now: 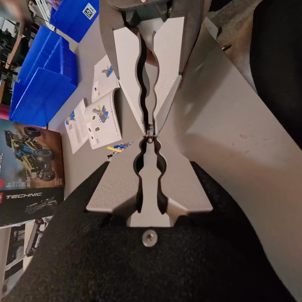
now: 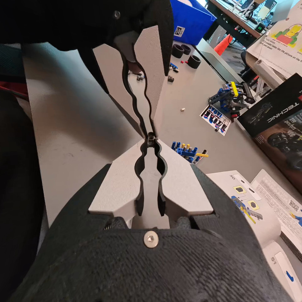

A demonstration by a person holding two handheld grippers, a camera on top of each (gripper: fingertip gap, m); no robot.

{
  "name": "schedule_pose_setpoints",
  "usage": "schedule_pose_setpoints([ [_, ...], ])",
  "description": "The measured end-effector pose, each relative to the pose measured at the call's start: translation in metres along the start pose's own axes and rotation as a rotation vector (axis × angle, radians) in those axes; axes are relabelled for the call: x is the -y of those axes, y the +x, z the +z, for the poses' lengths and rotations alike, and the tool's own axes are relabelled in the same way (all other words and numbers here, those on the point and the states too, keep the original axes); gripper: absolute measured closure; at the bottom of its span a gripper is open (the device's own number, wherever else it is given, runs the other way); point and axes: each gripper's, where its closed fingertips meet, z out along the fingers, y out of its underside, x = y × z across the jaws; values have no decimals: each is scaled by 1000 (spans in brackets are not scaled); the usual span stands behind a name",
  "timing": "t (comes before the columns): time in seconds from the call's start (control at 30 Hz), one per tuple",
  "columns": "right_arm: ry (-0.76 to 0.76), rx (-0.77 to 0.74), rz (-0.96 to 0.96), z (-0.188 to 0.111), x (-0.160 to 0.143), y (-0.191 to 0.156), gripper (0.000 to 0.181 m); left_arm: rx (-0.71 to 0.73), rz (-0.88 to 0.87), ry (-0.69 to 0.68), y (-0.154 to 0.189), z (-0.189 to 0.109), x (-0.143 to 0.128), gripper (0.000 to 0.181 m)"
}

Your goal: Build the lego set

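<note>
My left gripper [image 1: 149,139] and my right gripper [image 2: 151,145] meet tip to tip above the grey table [image 2: 179,101]. Both are shut on a small dark grey lego connector piece [image 2: 150,138], one at each end; it also shows in the left wrist view [image 1: 150,131]. In the left wrist view the right gripper [image 1: 149,127] comes in from the top; in the right wrist view the left gripper [image 2: 150,133] does the same. A blue sub-assembly with yellow and grey pins [image 2: 188,151] lies on the table just beyond the tips, and also shows in the left wrist view [image 1: 120,147].
A partly built blue and yellow model [image 2: 230,99] stands by a sticker sheet [image 2: 215,121] and the set box [image 2: 277,117]. The open instruction booklet [image 1: 104,117] lies near blue bins [image 1: 44,81]. Black tyres [image 2: 193,61] and small loose parts lie farther back. Only a small space, under 4 cm, lies between the two pairs of fingers.
</note>
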Motion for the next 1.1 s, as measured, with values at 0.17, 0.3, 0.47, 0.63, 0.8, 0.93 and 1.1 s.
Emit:
schedule_pose_setpoints([
  [0.17,5,-35,-12,1,-5,6,174,30,-2,-8,-5,3,-6,177],
  [0.3,16,3,4,3,-10,4,175,19,-32,12,-4,3,-11,177],
  [0.47,-11,12,-26,14,-13,4,175,-14,-46,7,-2,6,-14,171],
  [0.63,-33,-20,-40,20,-14,14,175,-8,-31,-10,-11,7,-20,177],
  [0.8,-19,-46,-41,23,-12,22,175,-28,-67,17,-19,6,-24,175],
  [0.93,-50,-64,-74,29,-15,25,175,-56,-42,-24,-20,9,-32,177],
  [1.1,-42,-84,-73,33,-14,27,175,-91,-70,-19,-22,8,-35,177],
])
